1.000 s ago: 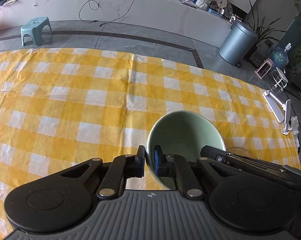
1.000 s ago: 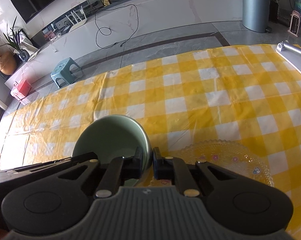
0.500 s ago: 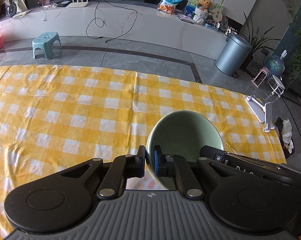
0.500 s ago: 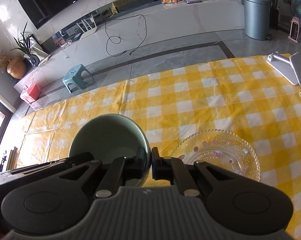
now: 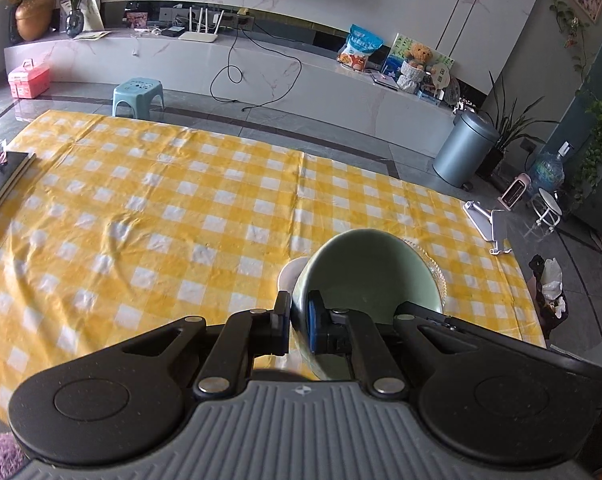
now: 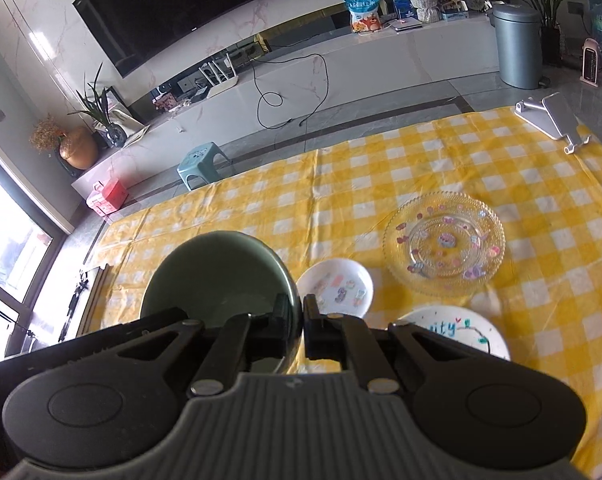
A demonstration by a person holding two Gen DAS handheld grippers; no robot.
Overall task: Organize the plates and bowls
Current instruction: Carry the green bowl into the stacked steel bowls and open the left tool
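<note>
A pale green bowl (image 5: 365, 276) hangs above the yellow checked tablecloth (image 5: 181, 208), held between both grippers. My left gripper (image 5: 299, 326) is shut on the bowl's left rim. My right gripper (image 6: 302, 326) is shut on the opposite rim of the same green bowl (image 6: 217, 272). On the cloth below lie a clear glass plate (image 6: 444, 243) with coloured spots, a small white plate (image 6: 337, 289) with stickers, and a white plate (image 6: 461, 332) with writing, partly hidden by my right gripper. In the left wrist view the bowl covers most of the glass plate (image 5: 431, 268).
A white phone stand (image 6: 551, 120) lies at the table's far right corner. A dark book (image 5: 5, 180) rests at the left edge. Beyond the table are a teal stool (image 5: 138, 95), a grey bin (image 5: 467, 148) and a long marble bench.
Both grippers have lifted the green bowl up and back from the table. The view has widened, so the white plates and the whole glass plate now show below.
</note>
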